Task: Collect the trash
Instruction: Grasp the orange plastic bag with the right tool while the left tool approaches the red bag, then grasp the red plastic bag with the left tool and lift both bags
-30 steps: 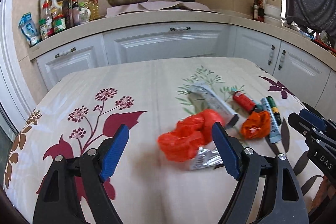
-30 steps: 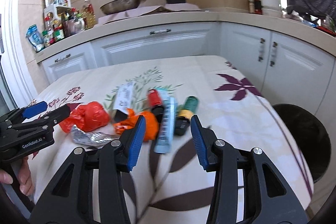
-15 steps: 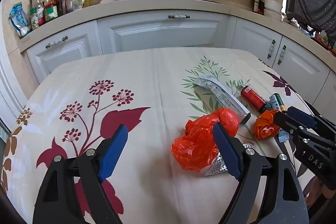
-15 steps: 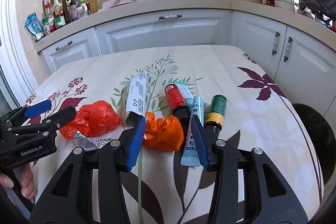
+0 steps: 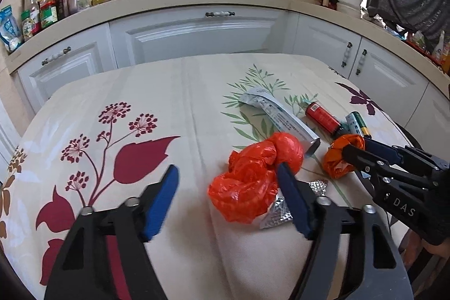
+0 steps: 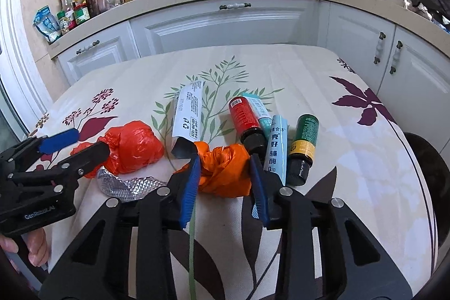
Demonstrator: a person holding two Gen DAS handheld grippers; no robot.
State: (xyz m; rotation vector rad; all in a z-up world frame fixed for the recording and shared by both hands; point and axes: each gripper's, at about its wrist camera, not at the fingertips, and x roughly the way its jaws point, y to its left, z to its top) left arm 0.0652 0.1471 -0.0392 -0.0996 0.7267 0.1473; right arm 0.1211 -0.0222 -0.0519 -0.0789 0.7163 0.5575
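Observation:
A crumpled red plastic bag (image 5: 253, 176) lies on the flowered tablecloth (image 5: 157, 103). My left gripper (image 5: 227, 167) is closing. Its right pad lies against the bag, while its left pad stands well clear over bare cloth. A crumpled orange bag (image 6: 225, 176) sits between the blue pads of my right gripper (image 6: 225, 159), which is closing with both pads against the bag's sides. The right wrist view shows the left gripper (image 6: 88, 142) at the red bag (image 6: 132, 148). The left wrist view shows the right gripper (image 5: 357, 146) at the orange bag (image 5: 337, 159).
Behind the bags lie a white tube (image 6: 188, 111), a red bottle (image 6: 244, 117), a light blue tube (image 6: 277, 148) and a green bottle (image 6: 303, 142). Crumpled foil (image 6: 126, 184) lies by the red bag. A dark bin (image 6: 427, 182) stands past the table's right edge. White cabinets stand behind.
Both grippers have come forward to the trash. The left jaws have narrowed beside the red bag. The right jaws have narrowed around the orange bag.

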